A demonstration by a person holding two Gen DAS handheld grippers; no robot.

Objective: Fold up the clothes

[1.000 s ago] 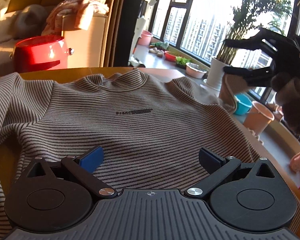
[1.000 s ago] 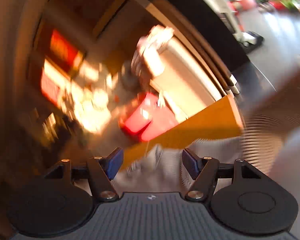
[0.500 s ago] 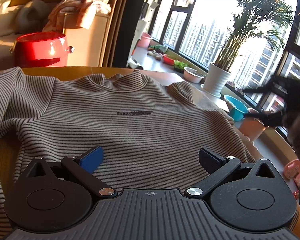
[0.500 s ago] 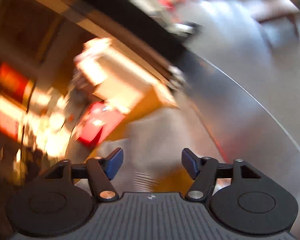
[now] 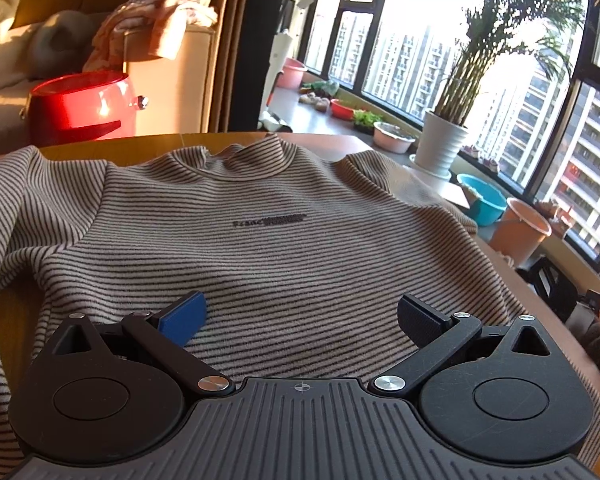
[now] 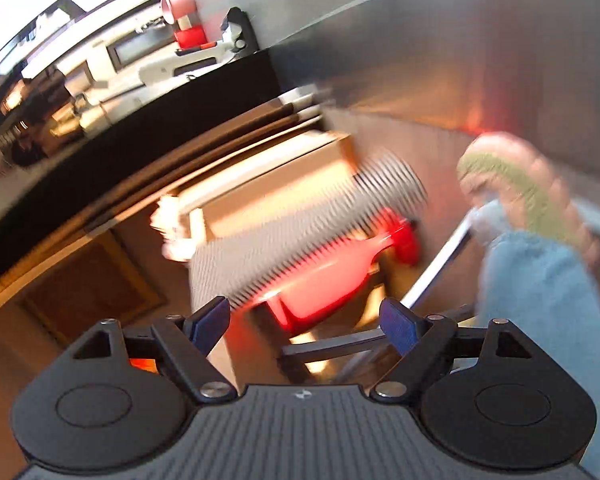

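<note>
While the striped sweater point(image 5: 260, 240) lies spread front-up on the wooden table point(image 5: 120, 148), collar away from the left gripper point(image 5: 300, 314) and hem under it, nothing is folded yet. Its body stretches ahead of the left gripper, one sleeve trailing off to that gripper's left, the other shoulder sloping toward the table edge on its right. The left gripper hovers low over the hem, jaws spread wide and empty, as it did a second ago.

What has changed is on the other side. A second ago the right gripper point(image 6: 304, 320) was up beside the far shoulder with cloth near it; now it is gone from the left camera's view, and its own picture is smeared by a fast swing. Ahead of it, a striped band point(image 6: 300, 240), probably the sleeve hanging off the table, shows blurred in front of a red bin point(image 6: 332, 276). Its jaws stand apart, holding nothing.

By my reckoning it has dropped to fetch the hanging sleeve, so the first fold is only beginning.
</note>
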